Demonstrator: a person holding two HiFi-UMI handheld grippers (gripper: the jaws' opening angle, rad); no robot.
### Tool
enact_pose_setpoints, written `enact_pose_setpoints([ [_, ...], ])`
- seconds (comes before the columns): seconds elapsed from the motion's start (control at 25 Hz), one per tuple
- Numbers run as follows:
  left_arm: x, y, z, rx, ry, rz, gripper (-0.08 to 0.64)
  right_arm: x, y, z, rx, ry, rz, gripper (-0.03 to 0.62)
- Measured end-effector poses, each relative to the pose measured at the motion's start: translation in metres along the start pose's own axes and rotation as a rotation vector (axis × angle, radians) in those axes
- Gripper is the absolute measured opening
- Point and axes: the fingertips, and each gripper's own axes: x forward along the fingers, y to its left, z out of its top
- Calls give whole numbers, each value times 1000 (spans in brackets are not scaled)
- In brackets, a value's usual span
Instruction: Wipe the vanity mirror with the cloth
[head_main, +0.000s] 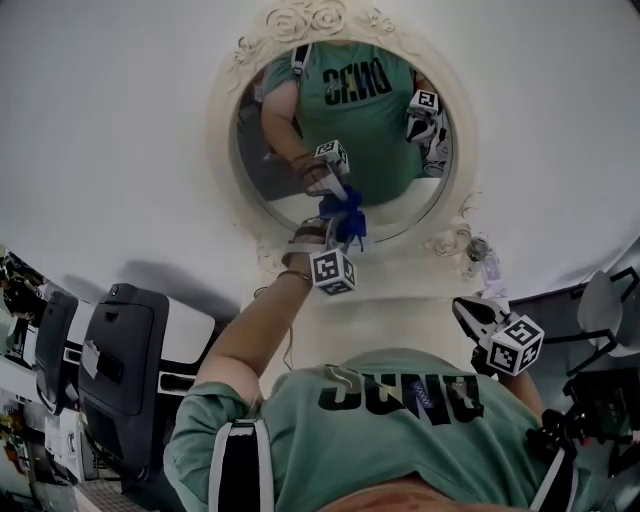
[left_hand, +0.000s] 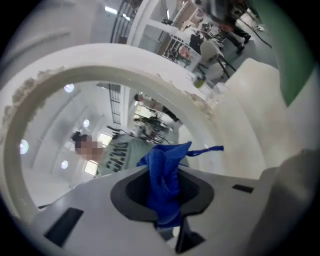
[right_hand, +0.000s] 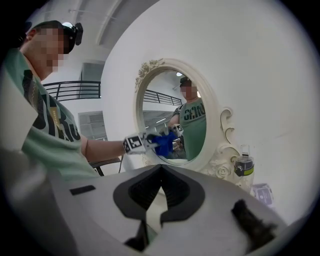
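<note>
A: Two grippers, one blue cloth (head_main: 347, 215), one oval vanity mirror (head_main: 340, 120). Status?
B: Left gripper (left_hand: 162, 194) clamps cloth against mirror's lower glass. Right gripper (right_hand: 161, 192): jaws together, empty, below-right of mirror.

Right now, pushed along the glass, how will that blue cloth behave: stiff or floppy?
Probably floppy: the blue cloth bunches and folds where the left tool pinches it, a loose strand trailing. Likely light, since that pinch alone holds it. Its free end should fold over against the mirror.
</note>
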Motion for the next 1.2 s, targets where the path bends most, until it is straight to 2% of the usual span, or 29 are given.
enact_pose_setpoints([
  [0.16,-71,157,72,-11,-142,301,87,-1,5,7,-11,-18,14,8],
  [0.24,-125,246,117,-24,-218,465,87,2,8,10,-18,-24,26,8],
  [0.32,-152,308,137,-15,-228,569,87,4,11,13,-24,-28,34,8],
  [0.4,-147,338,131,7,-180,620,87,4,10,15,-26,-34,34,8],
  [0.56,-130,367,127,53,-114,660,87,1,6,14,-19,-43,22,8],
  [0.64,-123,370,130,78,-96,657,87,-1,4,14,-14,-44,16,8],
  [0.76,-113,371,127,97,-74,703,87,-3,3,15,-13,-47,12,8],
  [1.08,-113,369,125,94,-93,782,81,-4,6,11,-20,-16,13,8],
  [1.2,-102,347,123,118,-97,752,80,-1,6,13,-29,-17,13,8],
])
